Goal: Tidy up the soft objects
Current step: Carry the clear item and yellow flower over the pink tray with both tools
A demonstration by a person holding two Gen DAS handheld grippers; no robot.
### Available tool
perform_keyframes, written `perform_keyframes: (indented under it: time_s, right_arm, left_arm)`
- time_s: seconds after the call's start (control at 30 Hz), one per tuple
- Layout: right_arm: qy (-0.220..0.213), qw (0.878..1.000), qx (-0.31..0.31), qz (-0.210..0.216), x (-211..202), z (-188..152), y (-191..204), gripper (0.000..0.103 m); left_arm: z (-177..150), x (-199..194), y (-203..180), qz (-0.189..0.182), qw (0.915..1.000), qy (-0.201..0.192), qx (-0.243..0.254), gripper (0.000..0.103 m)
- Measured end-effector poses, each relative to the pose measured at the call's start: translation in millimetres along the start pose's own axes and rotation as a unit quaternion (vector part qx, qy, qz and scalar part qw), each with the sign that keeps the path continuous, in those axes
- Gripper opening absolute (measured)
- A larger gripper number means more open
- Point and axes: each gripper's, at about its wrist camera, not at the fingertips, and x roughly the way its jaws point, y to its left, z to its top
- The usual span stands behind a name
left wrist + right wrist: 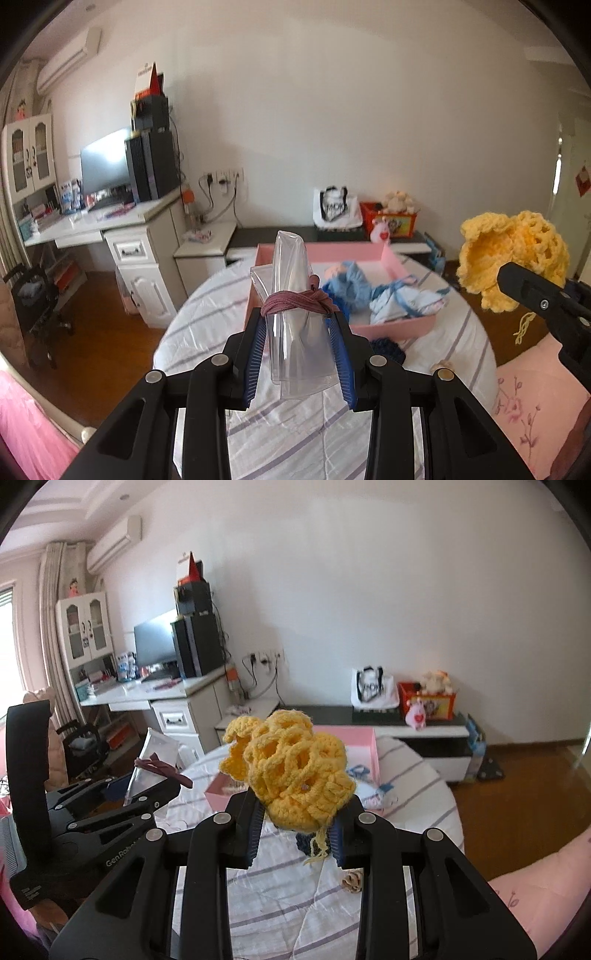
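My right gripper [298, 818] is clenched on the yellow crochet piece [291, 771], held up over the striped cloth [295, 904]; it looks light, floppy and open-meshed, so I judge a pinch at its dense base safer than the loops, which could snag. My left gripper [299, 343] grasps a clear plastic pouch [295, 317] bound with a mauve hair tie [295, 301]; probably slick and easily crumpled. The pink box [369, 251] beyond holds blue fabric items [369, 291].
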Motion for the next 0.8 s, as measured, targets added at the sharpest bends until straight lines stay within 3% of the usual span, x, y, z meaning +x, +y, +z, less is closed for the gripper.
perform_keyframes:
  time_s: [0.47, 0.8]
  right_arm:
    - [-0.061, 0.998, -0.004, 0.004, -42.9, 6.2, 12.0, 0.028]
    - [-0.071, 0.997, -0.007, 0.01, -49.2, 3.0, 9.4, 0.028]
  left_arm:
    - [-22.9, -80.0, -3.3, -0.001, 0.9964, -0.085, 0.006, 0.032]
    - [-60.6, -112.9, 7.1, -0.005, 0.9942, -0.107, -0.003, 0.032]
